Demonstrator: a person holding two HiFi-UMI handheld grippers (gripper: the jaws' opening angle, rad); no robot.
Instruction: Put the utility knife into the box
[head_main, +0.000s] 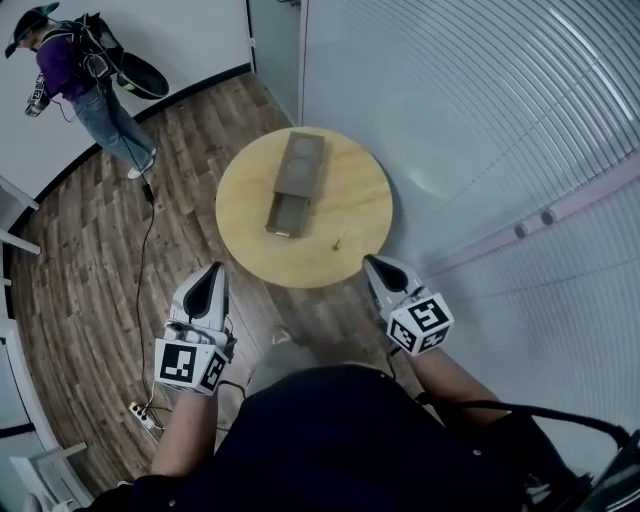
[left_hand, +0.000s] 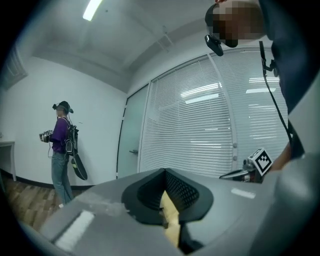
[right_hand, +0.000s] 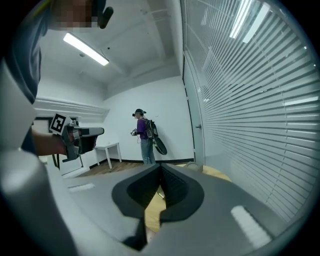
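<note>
A round wooden table (head_main: 360, 190) stands ahead of me in the head view. On it lies a long grey-brown box (head_main: 295, 180), its inner tray slid partly out toward me. A small yellow utility knife (head_main: 339, 240) lies on the wood to the right of the box's near end. My left gripper (head_main: 213, 272) is held short of the table's near-left edge, shut and holding nothing. My right gripper (head_main: 372, 262) hovers at the table's near-right edge, close to the knife but apart from it, also shut and with nothing in it. Both gripper views look out level across the room.
A person in a purple top (head_main: 85, 80) stands at the far left by the white wall, also seen as the person (right_hand: 144, 135) in the right gripper view. A cable and power strip (head_main: 143, 415) lie on the wood floor. Blinds (head_main: 480, 120) cover the glass wall on the right.
</note>
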